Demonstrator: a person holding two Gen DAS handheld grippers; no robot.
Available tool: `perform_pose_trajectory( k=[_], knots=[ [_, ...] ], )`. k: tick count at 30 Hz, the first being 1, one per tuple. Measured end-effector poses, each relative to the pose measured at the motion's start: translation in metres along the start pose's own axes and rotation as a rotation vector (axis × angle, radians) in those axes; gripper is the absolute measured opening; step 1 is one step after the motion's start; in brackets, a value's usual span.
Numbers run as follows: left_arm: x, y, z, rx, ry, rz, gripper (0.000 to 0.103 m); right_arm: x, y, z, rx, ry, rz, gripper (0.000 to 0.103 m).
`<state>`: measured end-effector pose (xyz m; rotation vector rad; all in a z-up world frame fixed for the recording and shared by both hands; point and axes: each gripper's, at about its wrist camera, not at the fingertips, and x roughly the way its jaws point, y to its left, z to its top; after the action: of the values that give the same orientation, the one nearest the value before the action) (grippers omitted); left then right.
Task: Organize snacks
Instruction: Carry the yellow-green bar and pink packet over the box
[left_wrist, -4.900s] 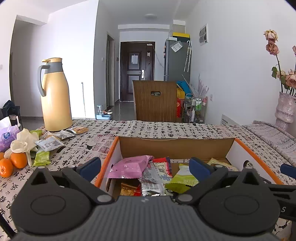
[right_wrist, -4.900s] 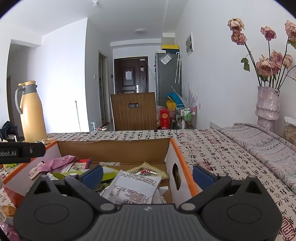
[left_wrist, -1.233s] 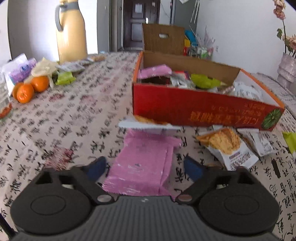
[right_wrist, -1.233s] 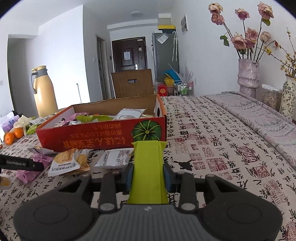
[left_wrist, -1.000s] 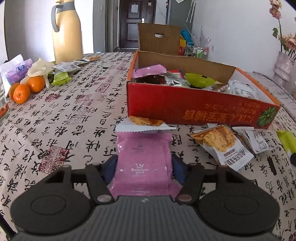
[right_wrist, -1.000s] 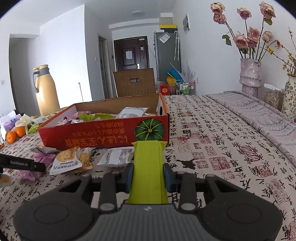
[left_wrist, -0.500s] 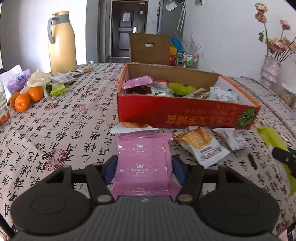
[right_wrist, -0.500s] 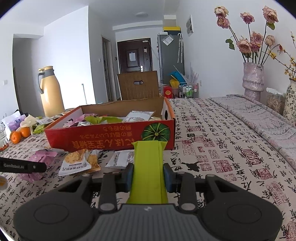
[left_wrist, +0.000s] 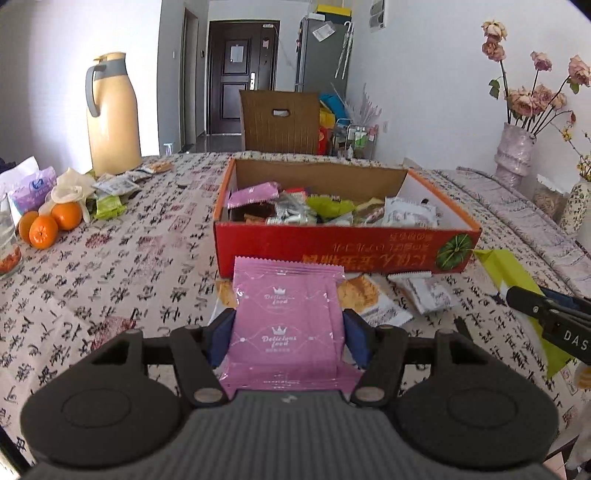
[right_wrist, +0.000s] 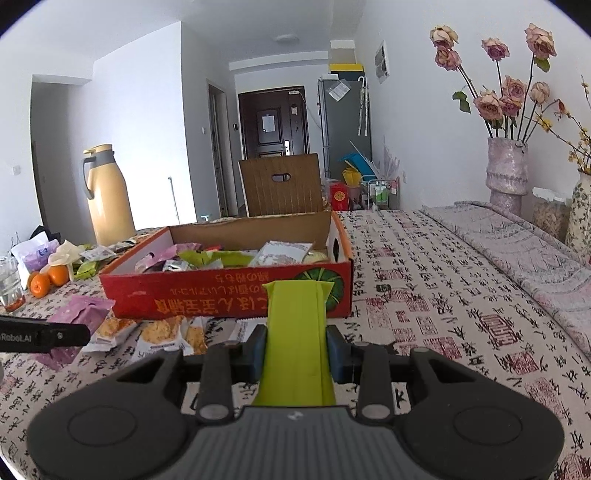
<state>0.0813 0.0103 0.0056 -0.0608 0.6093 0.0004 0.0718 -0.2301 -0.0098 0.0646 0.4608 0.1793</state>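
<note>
A: Pink snack packet (left_wrist: 286, 325) – where?
B: Clamped between the blue pads of the left gripper (left_wrist: 284, 338), held above the patterned tablecloth (left_wrist: 122, 258), just near of the red box (left_wrist: 343, 247). Jaws roughly half closed, tight on its sides.

A: Green packet (right_wrist: 297, 332)?
B: Right gripper (right_wrist: 295, 350) is pinched narrow on it, packet sticking out forward, in front of the box's right corner with the melon print (right_wrist: 321, 286).

A: Box contents?
B: Open top, mixed wrappers inside: pink, green, white, silver.

A: Loose stuff on the cloth?
B: Two cracker packets (right_wrist: 166, 338) and a white one (left_wrist: 424, 293) lying near the box's front wall.

A: Farther out?
B: Oranges (left_wrist: 51, 223) and more wrappers far left, yellow thermos (left_wrist: 112, 116) behind them, vase of dried roses (right_wrist: 508, 170) far right.
</note>
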Motion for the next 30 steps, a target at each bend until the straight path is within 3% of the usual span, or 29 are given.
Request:
perform_pose_trajectory(
  k=[14, 24, 30],
  knots=[
    [0.025, -0.019, 0.063, 0.017, -0.098, -0.003, 0.063, 0.044, 0.005, 0.052, -0.021, -0.076, 0.044, 0.033],
    [0.068, -0.023, 0.108, 0.005, -0.148, 0.007, 0.063, 0.102, 0.012, 0.093, -0.041, -0.112, 0.045, 0.033],
    [0.104, -0.021, 0.125, -0.02, -0.138, 0.036, 0.063, 0.142, 0.014, 0.105, -0.026, -0.107, 0.039, 0.033]
  ],
)
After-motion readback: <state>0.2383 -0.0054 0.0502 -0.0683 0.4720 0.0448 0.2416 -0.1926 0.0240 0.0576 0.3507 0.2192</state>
